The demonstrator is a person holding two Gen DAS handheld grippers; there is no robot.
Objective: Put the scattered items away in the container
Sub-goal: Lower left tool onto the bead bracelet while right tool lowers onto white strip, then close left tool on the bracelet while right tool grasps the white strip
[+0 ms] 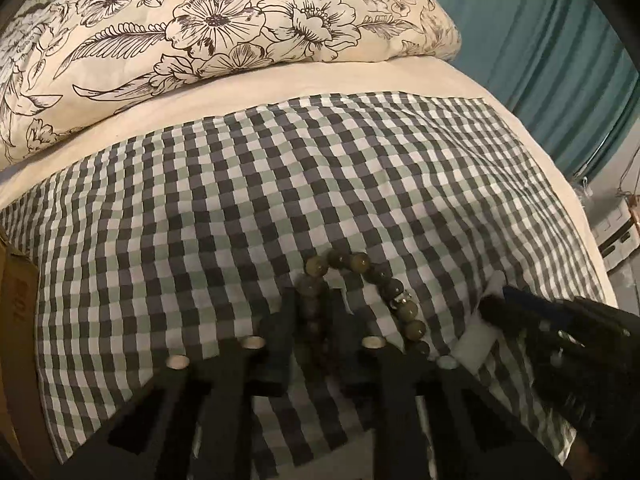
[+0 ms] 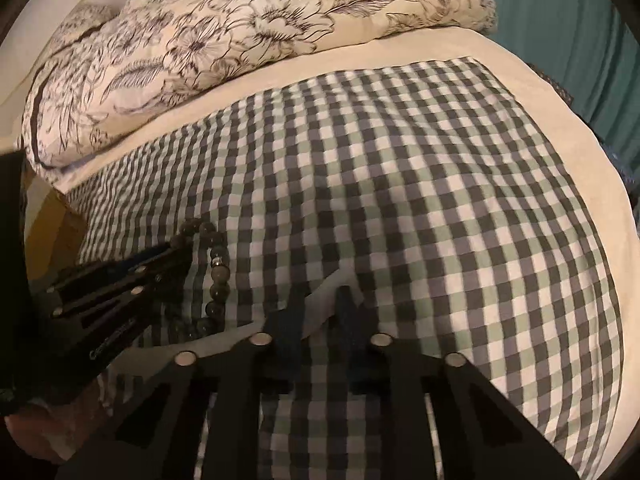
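Left wrist: left claw (image 1: 313,300) clamps one bead bracelet (image 1: 394,292); right claw (image 2: 320,312) pinches one white item (image 2: 338,280).

A bed (image 1: 248,92) in a cream sheet fills the view, with a checked cloth (image 1: 280,184) spread across its middle. A flower-printed duvet (image 1: 224,20) is bunched along the far edge. Teal curtains (image 1: 560,60) hang beyond the bed's far right corner, above pale storage boxes (image 1: 618,236). The light is dim and warm.

Checked cloth (image 1: 224,208) lay spread over cream sheet (image 1: 240,92). Floral-print duvet (image 1: 224,20) was bunched at far end. Teal curtain (image 1: 560,52) hung beyond bed's right edge.
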